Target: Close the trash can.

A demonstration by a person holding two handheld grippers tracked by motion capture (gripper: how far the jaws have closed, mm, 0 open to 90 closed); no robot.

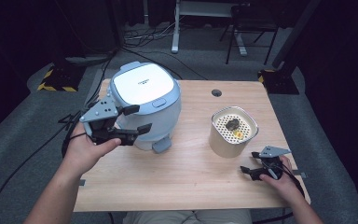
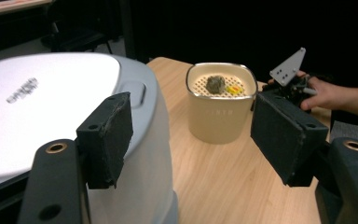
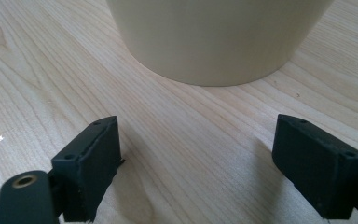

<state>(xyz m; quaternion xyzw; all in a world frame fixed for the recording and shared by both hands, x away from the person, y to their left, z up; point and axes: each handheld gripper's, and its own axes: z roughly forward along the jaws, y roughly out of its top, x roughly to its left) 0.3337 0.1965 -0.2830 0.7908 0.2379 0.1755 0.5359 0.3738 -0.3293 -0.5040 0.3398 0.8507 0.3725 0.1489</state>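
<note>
Rice cooker (image 1: pixel 144 100): white-lidded, far left on desk (image 1: pixel 191 172), lid down. Left gripper (image 1: pixel 133 121): jaws wide, nothing held, level at cooker's left flank, one jaw against its wall. Beige container (image 1: pixel 232 133): right of cooker, perforated insert with dark lump. Right gripper (image 1: pixel 249 163): jaws wide, empty, low on desk, just near of container.

Light falls from overhead onto my desk (image 1: pixel 186 172); the surrounding room is dark. The cooker (image 1: pixel 144 84) lid shows mild glare. In the right gripper view my tongs (image 3: pixel 196 168) cast soft shadows on the wood. The close pads are slightly blurred; the high view is soft and grainy.
</note>
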